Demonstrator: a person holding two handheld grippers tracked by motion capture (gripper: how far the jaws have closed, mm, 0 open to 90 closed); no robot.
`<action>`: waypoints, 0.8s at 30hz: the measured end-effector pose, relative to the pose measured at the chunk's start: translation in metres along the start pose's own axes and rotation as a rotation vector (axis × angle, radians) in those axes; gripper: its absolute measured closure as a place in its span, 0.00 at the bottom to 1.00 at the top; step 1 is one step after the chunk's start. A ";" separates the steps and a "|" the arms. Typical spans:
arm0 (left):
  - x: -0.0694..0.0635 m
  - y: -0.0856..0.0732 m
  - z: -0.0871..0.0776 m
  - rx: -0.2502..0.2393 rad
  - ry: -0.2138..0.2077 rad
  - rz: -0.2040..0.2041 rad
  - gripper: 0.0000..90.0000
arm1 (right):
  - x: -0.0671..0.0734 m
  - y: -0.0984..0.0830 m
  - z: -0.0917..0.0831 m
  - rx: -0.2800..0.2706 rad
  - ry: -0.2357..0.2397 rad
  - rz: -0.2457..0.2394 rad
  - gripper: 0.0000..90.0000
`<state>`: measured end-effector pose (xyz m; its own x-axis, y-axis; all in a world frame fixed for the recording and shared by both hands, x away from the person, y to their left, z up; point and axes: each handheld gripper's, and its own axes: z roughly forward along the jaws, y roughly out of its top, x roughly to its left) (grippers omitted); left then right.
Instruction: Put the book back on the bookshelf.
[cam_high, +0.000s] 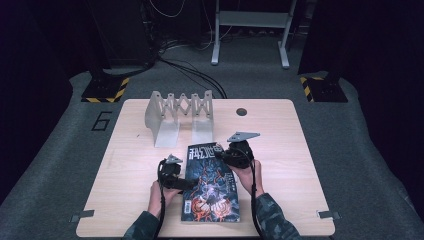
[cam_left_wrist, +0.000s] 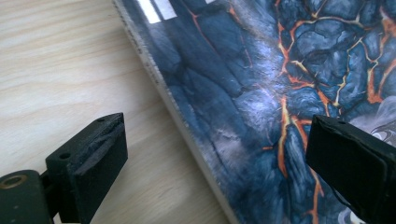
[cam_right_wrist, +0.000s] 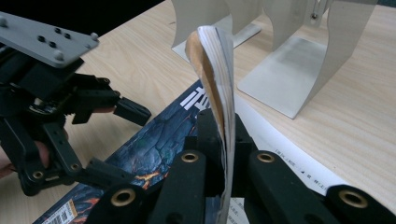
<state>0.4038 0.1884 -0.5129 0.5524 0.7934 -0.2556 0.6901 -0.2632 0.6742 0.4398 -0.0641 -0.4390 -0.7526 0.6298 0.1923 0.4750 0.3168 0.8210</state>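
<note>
A book (cam_high: 210, 185) with a dark lava-pattern cover lies on the wooden table (cam_high: 135, 150), in front of the person. My right gripper (cam_high: 227, 155) is at its far right corner, shut on a thin sheaf of cover and pages. That sheaf (cam_right_wrist: 217, 60) curls upward out of the right gripper (cam_right_wrist: 219, 126), with a white inner page (cam_right_wrist: 280, 149) bared beside it. My left gripper (cam_high: 187, 184) is open at the book's left edge. In the left gripper view, the left gripper (cam_left_wrist: 217, 135) straddles that edge, one jaw over bare wood, the other over the cover (cam_left_wrist: 261, 60).
A grey metal expandable book rack (cam_high: 180, 117) stands at the back of the table, just beyond the book, and looms close behind the lifted pages (cam_right_wrist: 299, 60). A small round hole (cam_high: 242, 111) sits in the tabletop at the back right. Bare wood lies to both sides.
</note>
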 end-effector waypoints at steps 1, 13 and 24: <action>0.000 0.001 0.001 0.014 -0.010 0.012 0.07 | 0.001 0.000 -0.001 -0.002 -0.005 0.002 0.98; -0.007 0.003 0.004 0.026 -0.064 0.021 0.19 | -0.002 -0.002 -0.003 -0.034 0.015 0.000 0.98; -0.007 0.000 0.004 0.026 -0.002 0.013 0.37 | -0.018 -0.014 0.013 0.012 0.001 0.086 0.98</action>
<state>0.4021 0.1809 -0.5135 0.5624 0.7888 -0.2478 0.6946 -0.2882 0.6591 0.4526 -0.0705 -0.4611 -0.7089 0.6547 0.2625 0.5434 0.2696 0.7950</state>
